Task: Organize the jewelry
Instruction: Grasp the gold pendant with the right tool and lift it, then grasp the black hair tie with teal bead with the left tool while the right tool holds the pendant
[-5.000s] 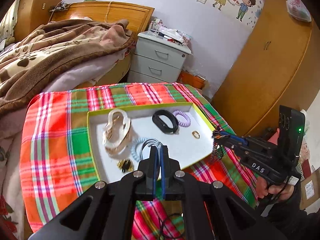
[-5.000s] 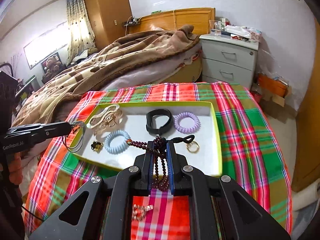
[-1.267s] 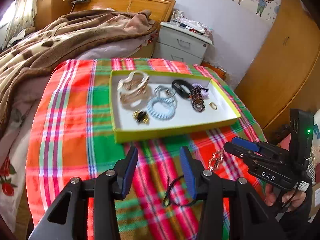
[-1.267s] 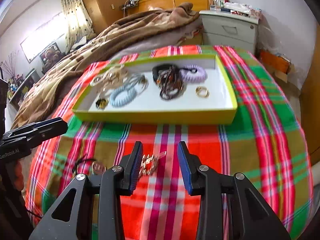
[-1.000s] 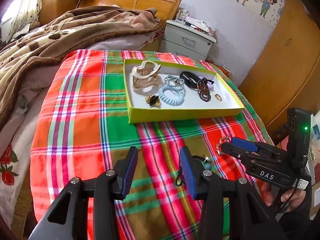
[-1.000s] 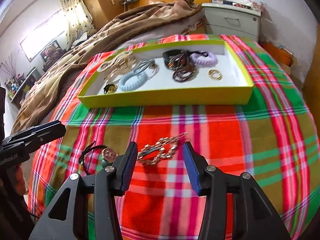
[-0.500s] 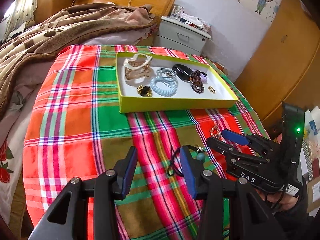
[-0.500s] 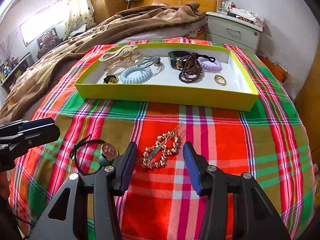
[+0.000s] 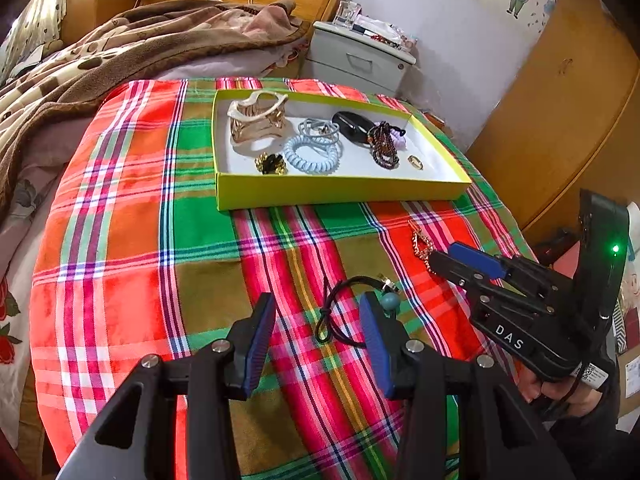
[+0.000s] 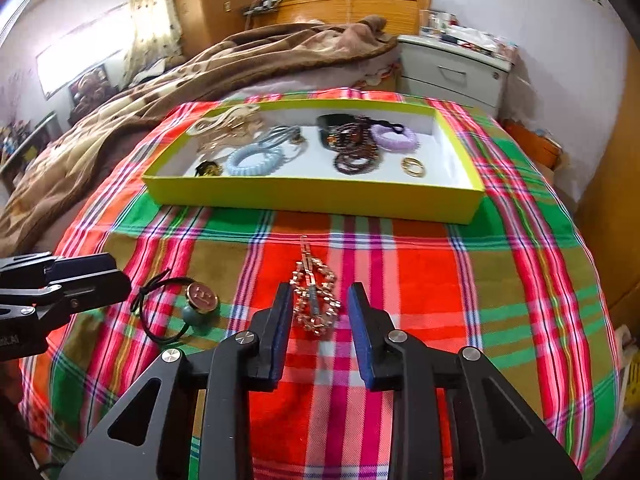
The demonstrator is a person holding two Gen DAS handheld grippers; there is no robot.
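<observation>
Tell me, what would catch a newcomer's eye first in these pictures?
Probably the loud red, green and orange plaid cloth over the table, and on it the yellow-green tray holding hair ties, a beaded bracelet and a ring. Nearer the camera, two open black grippers hover: the right gripper over a gold rhinestone clip, the left gripper over a black hair tie with a button charm.

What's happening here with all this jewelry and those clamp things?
Someone is sorting jewelry into a yellow-green tray on a plaid cloth, using a hand-held gripper in each hand. Most pieces already lie in the tray. Two remain on the cloth: a gold hair clip, framed by the open right gripper, and a black hair tie with charms, framed by the open left gripper. Neither is gripped yet.
</observation>
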